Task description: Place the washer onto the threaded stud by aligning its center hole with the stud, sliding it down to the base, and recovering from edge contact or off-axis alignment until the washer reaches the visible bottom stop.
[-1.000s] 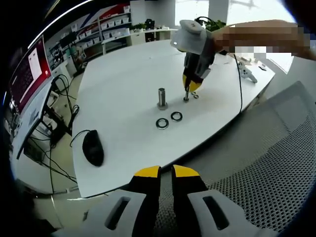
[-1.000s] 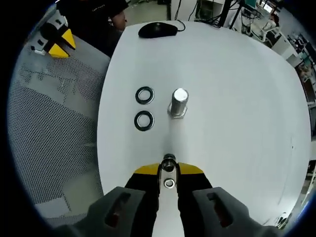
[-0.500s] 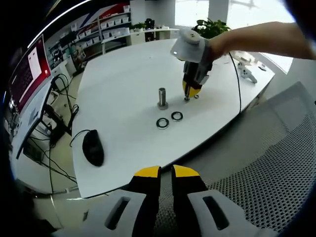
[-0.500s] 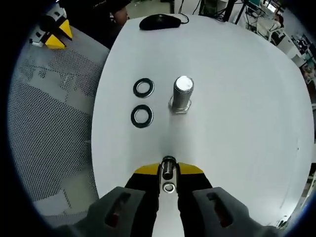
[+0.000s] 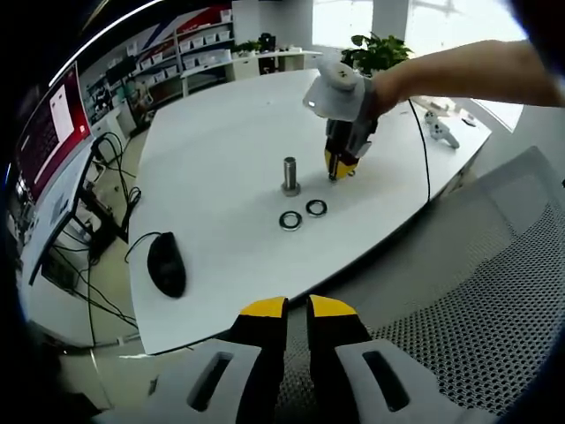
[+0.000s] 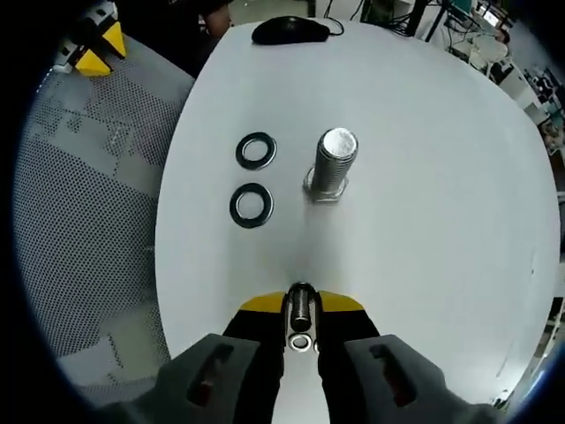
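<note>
A steel threaded stud (image 6: 334,163) stands upright on its hex base on the white table (image 6: 424,177). My right gripper (image 6: 301,303) is shut on a washer (image 6: 301,314), held edge-on between the yellow tips, short of the stud and apart from it. Two dark washers (image 6: 256,151) (image 6: 251,205) lie flat to the left of the stud. In the left gripper view, the right gripper (image 5: 339,166) hangs tip-down just right of the stud (image 5: 290,174), with a person's arm behind it. My left gripper (image 5: 297,307) hovers shut and empty over a mesh chair.
A black mouse (image 5: 166,263) with its cable lies near the table's edge. A grey mesh chair (image 5: 494,300) stands against the table's near side. Shelves and a monitor (image 5: 53,124) stand at the left. The left gripper (image 6: 93,49) shows at the top left of the right gripper view.
My right gripper has moved closer to the stud with the washer in it. The left gripper has stayed where it was.
</note>
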`<control>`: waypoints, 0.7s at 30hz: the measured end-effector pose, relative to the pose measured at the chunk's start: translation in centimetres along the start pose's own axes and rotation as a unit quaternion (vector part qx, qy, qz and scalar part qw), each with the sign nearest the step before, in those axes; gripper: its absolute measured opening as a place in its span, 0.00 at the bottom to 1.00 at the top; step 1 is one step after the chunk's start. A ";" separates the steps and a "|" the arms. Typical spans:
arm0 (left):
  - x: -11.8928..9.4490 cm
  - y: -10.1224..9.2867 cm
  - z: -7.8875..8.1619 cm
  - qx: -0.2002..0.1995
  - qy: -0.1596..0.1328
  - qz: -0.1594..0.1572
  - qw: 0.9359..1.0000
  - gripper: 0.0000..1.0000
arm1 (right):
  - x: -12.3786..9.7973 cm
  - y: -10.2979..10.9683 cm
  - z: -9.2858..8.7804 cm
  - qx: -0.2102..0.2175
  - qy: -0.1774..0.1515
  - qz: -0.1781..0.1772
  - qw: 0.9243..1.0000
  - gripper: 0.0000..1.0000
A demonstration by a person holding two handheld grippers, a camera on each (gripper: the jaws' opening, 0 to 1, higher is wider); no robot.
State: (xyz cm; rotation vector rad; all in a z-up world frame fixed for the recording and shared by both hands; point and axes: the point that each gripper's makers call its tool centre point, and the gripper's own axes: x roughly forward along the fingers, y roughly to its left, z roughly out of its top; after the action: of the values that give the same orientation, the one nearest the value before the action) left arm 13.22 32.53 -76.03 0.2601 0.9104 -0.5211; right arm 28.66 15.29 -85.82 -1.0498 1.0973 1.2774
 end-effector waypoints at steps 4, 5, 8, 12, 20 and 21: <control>0.0 0.0 0.0 0.000 0.000 0.000 1.000 0.06 | 0.0 0.2 0.0 -0.007 -0.003 0.002 1.000 0.14; 0.0 0.0 0.0 0.001 0.000 0.000 1.000 0.06 | 0.1 0.1 0.0 -0.009 -0.006 0.001 1.000 0.15; 0.0 0.0 0.0 0.000 0.000 0.000 1.000 0.06 | 0.2 0.0 -0.2 -0.002 -0.008 0.000 1.000 0.22; 0.0 0.0 0.0 0.000 -0.001 0.000 1.000 0.06 | 0.0 -0.2 -0.3 0.003 -0.020 -0.005 1.000 0.26; 0.0 0.0 0.0 -0.001 -0.001 0.001 1.000 0.06 | -1.0 -1.3 -0.3 0.033 -0.064 -0.028 0.997 0.27; 0.0 0.0 0.0 -0.001 -0.001 0.001 1.000 0.06 | -1.2 -1.4 -0.4 0.037 -0.068 -0.031 0.997 0.27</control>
State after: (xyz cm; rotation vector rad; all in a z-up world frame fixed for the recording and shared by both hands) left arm 13.24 32.57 -76.05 0.2589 0.9092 -0.5194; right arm 30.07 14.66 -84.73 -0.9214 0.9935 1.2306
